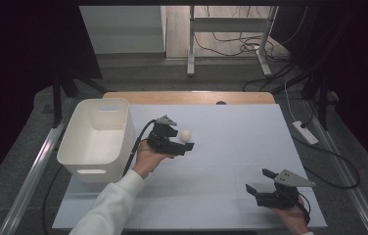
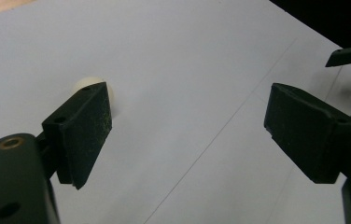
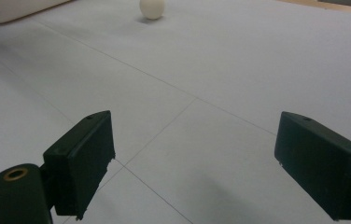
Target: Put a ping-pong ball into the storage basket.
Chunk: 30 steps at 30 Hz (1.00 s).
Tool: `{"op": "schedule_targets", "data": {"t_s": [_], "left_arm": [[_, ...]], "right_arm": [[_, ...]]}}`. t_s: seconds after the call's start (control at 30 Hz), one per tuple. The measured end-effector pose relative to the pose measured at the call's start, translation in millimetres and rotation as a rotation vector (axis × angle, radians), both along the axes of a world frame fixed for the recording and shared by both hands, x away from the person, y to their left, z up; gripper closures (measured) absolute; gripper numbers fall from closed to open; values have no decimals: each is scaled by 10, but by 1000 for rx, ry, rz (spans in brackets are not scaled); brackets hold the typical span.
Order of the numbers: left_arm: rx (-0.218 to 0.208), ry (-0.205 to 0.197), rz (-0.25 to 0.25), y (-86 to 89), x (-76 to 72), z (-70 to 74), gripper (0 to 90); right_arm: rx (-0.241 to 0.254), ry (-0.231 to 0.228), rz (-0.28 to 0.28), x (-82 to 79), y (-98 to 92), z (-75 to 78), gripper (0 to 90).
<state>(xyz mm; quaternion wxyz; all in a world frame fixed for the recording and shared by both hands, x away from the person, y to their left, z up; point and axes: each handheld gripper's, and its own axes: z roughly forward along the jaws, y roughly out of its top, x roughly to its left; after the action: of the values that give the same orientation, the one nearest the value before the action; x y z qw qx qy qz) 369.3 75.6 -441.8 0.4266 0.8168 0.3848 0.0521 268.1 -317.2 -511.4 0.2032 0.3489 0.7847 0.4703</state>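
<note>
Left gripper [image 1: 186, 143] open, nearing ball [image 1: 185, 134], not yet around it. Next: centre jaws, close. Right gripper [image 1: 259, 182] open, idle.

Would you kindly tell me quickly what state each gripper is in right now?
Left gripper: open, holding nothing, beside the small white round ball.
Right gripper: open, empty, low over the pale grey table mat.

Small cream ball [image 3: 152, 8]: smooth, matt, plastic-looking. White bin [image 1: 97, 138]: smooth plastic with a soft sheen. Surface [image 1: 231, 147]: matt pale sheet, paper-like, faintly creased; bare wood along the far edge [image 1: 192, 97]. Left tool [image 2: 187, 126] and right tool [image 3: 206, 163]: black, matt, finely grained pads, speckled with wear.
</note>
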Motion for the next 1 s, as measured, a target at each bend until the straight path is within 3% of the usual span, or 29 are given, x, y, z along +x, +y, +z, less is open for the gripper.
{"op": "schedule_targets", "data": {"t_s": [0.67,1.0], "left_arm": [[35,40,42,-30,177,-168,160],[50,28,42,-65,249,-221,160]], "right_arm": [[-3,2,-3,2,-3,-2,123],[-7,2,-3,1,-3,-6,123]]}}
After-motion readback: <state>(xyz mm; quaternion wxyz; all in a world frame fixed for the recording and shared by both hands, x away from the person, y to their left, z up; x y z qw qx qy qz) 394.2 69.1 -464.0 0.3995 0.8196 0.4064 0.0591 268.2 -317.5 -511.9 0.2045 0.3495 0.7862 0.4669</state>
